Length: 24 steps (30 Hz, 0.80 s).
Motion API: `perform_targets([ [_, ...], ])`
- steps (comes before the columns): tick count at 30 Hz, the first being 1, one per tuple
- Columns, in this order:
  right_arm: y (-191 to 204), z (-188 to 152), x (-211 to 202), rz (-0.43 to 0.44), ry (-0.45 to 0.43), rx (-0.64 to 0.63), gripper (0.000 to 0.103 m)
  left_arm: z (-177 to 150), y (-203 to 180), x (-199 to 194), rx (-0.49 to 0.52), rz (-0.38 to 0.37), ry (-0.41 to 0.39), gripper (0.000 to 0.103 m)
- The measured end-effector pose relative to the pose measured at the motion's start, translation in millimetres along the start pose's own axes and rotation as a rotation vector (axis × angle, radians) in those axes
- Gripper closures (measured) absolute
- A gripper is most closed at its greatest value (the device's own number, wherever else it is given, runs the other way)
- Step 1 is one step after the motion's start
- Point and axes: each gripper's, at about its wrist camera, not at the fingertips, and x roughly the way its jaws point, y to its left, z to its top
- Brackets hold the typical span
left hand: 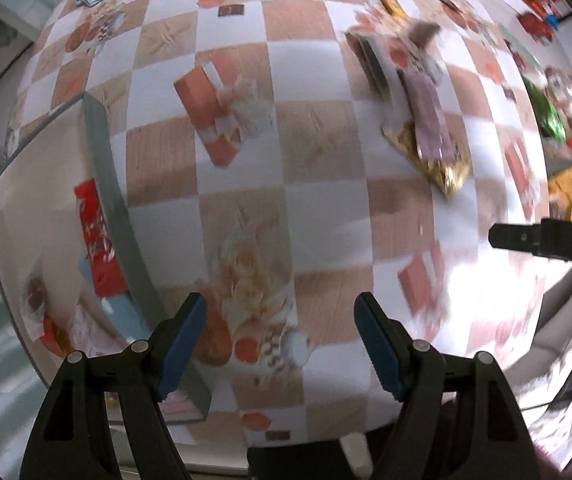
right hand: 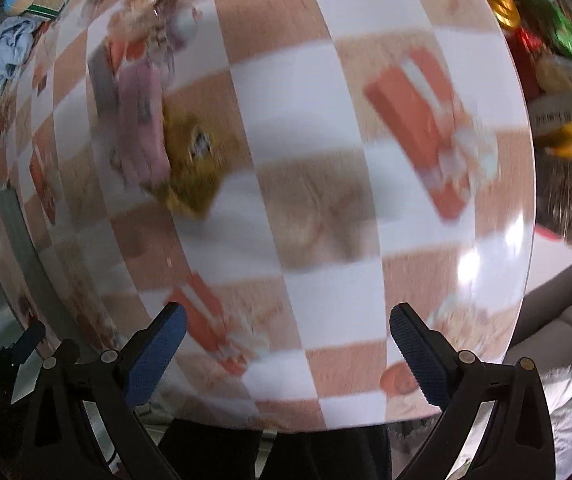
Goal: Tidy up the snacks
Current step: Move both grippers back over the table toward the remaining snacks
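Across the whole width of both views runs the table (left hand: 317, 80), dressed in a checked cloth of white and wood-brown squares with printed pictures scattered over it. Much of that is blurred — some of the red and orange shapes may be print rather than packets, and I can't settle it. At the left edge sits the collecting box (left hand: 106, 168), grey-rimmed, pale inside, already holding a red packet (left hand: 96, 240) and a few more snacks lower down. So the sorting looks under way, not finished.

Out on the cloth, well apart from the box, lies the loose pile: a pink packet (left hand: 429, 120) overlapping a gold packet (left hand: 445, 168), with more wrappers beyond it. Further off, the far right corner is crowded with bright bags, too smeared to name.

Now the tools. The left gripper (left hand: 282, 344) points down at the cloth beside the box — jaws spread wide, nothing between the blue pads. The right gripper (right hand: 287, 356) hangs over bare squares in its own view, jaws likewise apart and empty; its tip shows at the right edge of the left camera's view.

My read: this is the reach between picks. Next move calls for one gripper to travel to the pink-and-gold pile, come down over a single packet's edge, close on it without dragging its neighbour, then carry it to the box.
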Motion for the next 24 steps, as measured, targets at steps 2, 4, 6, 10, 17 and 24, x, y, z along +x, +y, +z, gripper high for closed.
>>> perform_targets([
  [2, 4, 15, -8, -0.003, -0.018, -0.019, 0.001, 13, -1, 0, -0.026, 0.006, -0.015, 0.024],
  [4, 9, 28, -12, 0.0, -0.035, -0.032, 0.001, 32, -1, -1, -0.06, 0.007, -0.037, 0.024],
  [6, 15, 42, -16, 0.003, -0.056, -0.033, 0.001, 47, -2, -1, -0.08, 0.013, -0.055, 0.024],
  [10, 27, 67, -20, 0.031, -0.079, -0.033, 0.001, 77, -1, 1, -0.118, 0.028, -0.075, 0.024],
  [17, 48, 107, -16, 0.033, -0.087, -0.059, 0.001, 109, 4, 5, -0.152, 0.05, -0.088, 0.024],
  [24, 56, 131, -20, -0.022, -0.13, -0.132, 0.0, 137, -11, 8, -0.16, 0.034, -0.103, 0.024],
])
